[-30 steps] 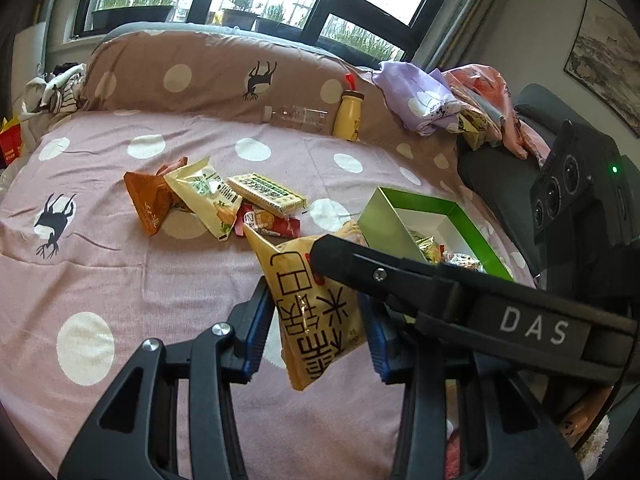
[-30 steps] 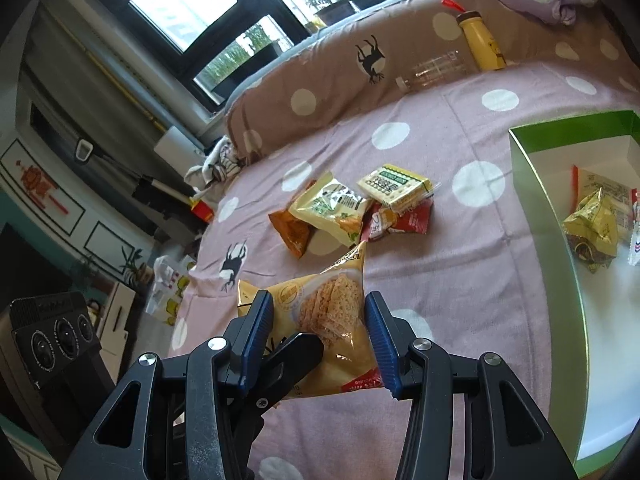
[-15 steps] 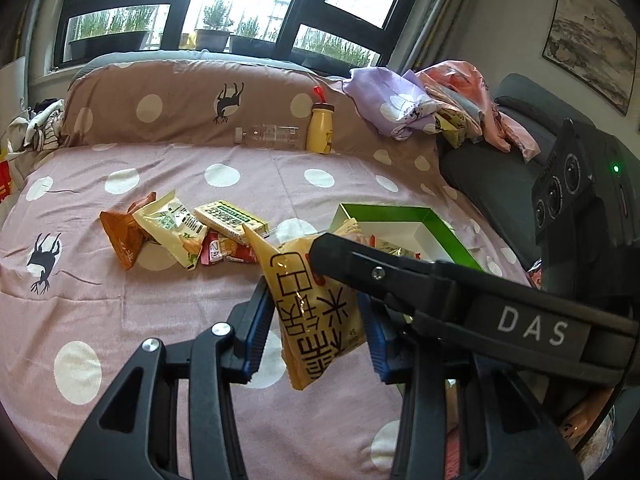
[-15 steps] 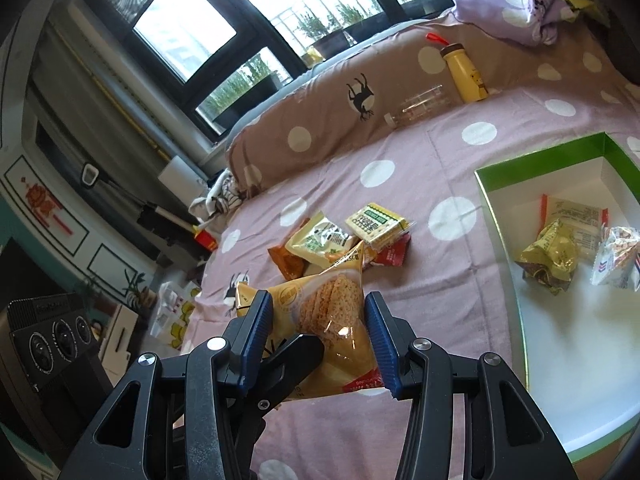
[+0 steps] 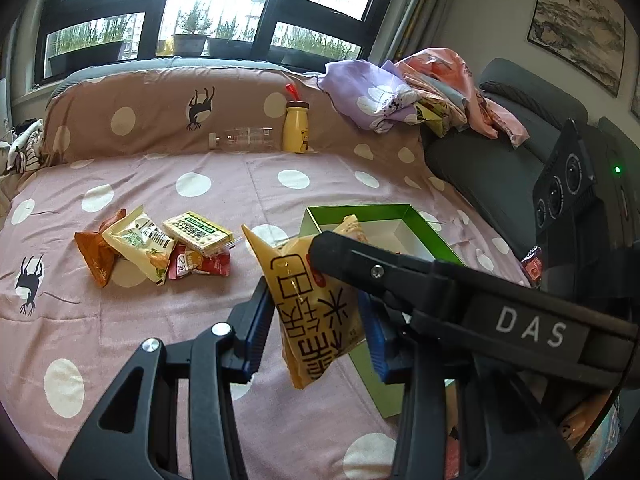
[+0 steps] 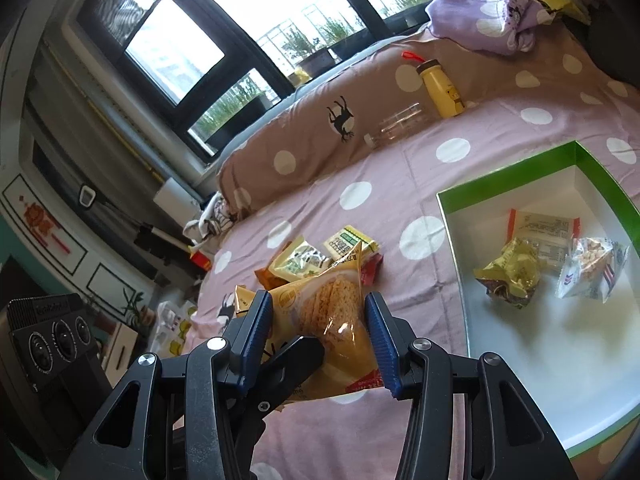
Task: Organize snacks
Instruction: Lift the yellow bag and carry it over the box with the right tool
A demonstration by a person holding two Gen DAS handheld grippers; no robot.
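Noodles in the air! Both tools are clamped on one yellow noodle packet point(image 5: 316, 300): the left tool point(image 5: 316, 320) pinches it between its blue pads, and the right tool point(image 6: 318, 336) squeezes the same packet from the other side, its black finger crossing the left wrist view. The packet hangs clear of the bed, just beside the near corner of the green box point(image 6: 504, 172).

Out past the tools, the box sits on the dotted bedspread point(image 5: 120, 320) with three snacks already inside: an orange-edged packet point(image 6: 540, 228), a crumpled yellow-green packet point(image 6: 512, 276) and a clear white packet point(image 6: 592, 276). So a fair share is tidied away, by my reckoning.

What's left? A little heap further up the bed: an orange packet point(image 5: 96, 256), a pale green-and-white packet point(image 5: 140, 242), a flat cracker pack point(image 5: 198, 232) and a red packet point(image 5: 198, 264) tucked under it. Four to fetch, plus the one in hand. Roughly the halfway mark, I'd say.

At the bolster stand a yellow bottle point(image 5: 295, 124) and a clear bottle point(image 5: 240, 138) lying on its side, with a pile of clothes point(image 5: 400, 96) beyond; none look like part of the job.

Against half a second back, the grip is unchanged, but the right wrist view now shows far more of the box floor, and the heap sits further off. The packet is travelling toward the box; the drop isn't made yet.
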